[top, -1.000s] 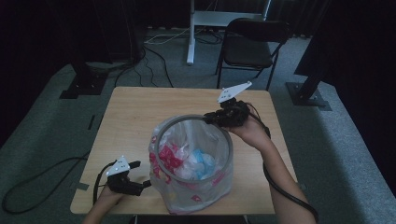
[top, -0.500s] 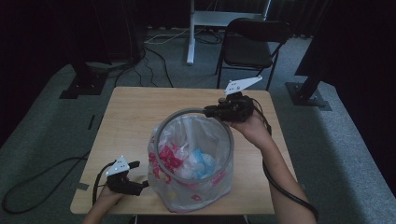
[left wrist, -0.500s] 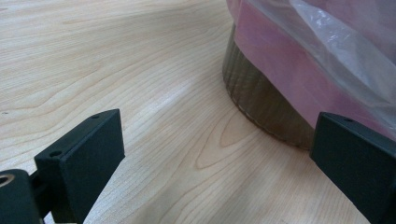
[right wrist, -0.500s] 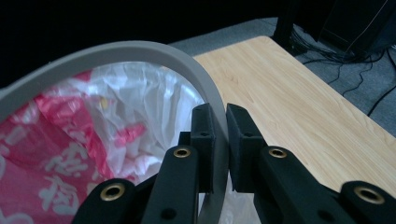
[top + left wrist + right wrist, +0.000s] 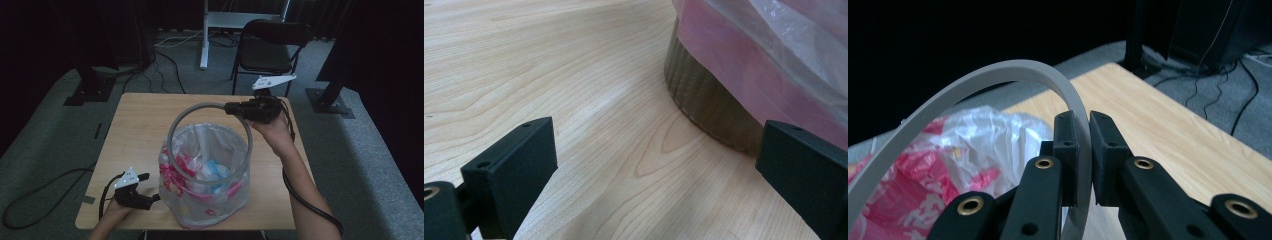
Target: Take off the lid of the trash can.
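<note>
A round bin (image 5: 207,187) lined with a clear and pink plastic bag (image 5: 220,192) stands at the table's front middle. Above its mouth hangs a grey ring (image 5: 200,106), tilted with its far side raised. My right gripper (image 5: 234,107) is shut on the ring's far right part; in the right gripper view the jaws (image 5: 1083,150) pinch the grey band (image 5: 998,75) above the bag (image 5: 948,150). My left gripper (image 5: 150,197) rests open on the table at the front left. Its jaws (image 5: 654,165) stand wide apart beside the bin's brown base (image 5: 704,105), under the pink bag (image 5: 749,55).
The wooden table (image 5: 140,125) has bare room to the left of and behind the bin. Beyond its far edge stand a black folding chair (image 5: 270,45) and a white desk leg (image 5: 204,35). Cables and dark stand bases (image 5: 85,92) lie on the grey floor.
My right gripper has lifted the grey ring up off the bin's rim and drawn it toward the far right. The left gripper has stayed put.
</note>
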`<state>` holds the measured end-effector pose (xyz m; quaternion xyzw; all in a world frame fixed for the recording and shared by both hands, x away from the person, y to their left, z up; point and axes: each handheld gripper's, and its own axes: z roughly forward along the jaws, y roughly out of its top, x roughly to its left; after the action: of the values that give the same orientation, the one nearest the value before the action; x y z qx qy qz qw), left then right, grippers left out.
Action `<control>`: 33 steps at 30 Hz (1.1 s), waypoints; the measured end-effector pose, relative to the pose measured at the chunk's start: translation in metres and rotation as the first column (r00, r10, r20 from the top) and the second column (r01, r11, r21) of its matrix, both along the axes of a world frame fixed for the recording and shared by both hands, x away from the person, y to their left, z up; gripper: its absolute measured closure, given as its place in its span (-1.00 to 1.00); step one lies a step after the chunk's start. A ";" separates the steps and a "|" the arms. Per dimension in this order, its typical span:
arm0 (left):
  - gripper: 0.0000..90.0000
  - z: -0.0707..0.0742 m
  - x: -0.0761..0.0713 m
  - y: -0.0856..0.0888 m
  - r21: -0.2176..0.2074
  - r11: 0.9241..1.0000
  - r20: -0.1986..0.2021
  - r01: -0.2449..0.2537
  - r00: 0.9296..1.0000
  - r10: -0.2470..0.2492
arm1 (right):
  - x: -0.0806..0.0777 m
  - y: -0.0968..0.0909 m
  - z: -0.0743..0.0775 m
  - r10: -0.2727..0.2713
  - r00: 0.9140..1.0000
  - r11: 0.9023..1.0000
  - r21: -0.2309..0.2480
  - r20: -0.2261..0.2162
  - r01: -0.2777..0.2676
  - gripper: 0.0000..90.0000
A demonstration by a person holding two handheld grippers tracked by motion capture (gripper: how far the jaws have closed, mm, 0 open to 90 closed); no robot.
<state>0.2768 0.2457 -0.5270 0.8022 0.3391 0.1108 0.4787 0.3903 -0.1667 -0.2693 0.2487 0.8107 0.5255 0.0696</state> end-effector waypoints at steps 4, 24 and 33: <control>-0.93 0.000 0.000 0.001 -0.003 1.000 -0.003 -0.003 1.000 0.003 | 0.000 -0.009 0.004 -0.044 0.999 0.999 0.017 0.011 0.044 0.85; -0.93 -0.001 0.000 0.001 0.002 1.000 -0.004 -0.006 1.000 0.006 | 0.007 -0.096 0.012 -0.312 0.950 0.946 0.090 0.001 0.311 0.85; -0.93 -0.002 -0.001 0.000 0.008 1.000 -0.009 0.002 1.000 -0.002 | 0.007 -0.145 0.003 -0.448 0.893 0.886 0.115 -0.026 0.448 0.85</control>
<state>0.2756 0.2457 -0.5286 0.8050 0.3400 0.1082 0.4740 0.3974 -0.3118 -0.2664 0.4323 0.6988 0.5424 0.1749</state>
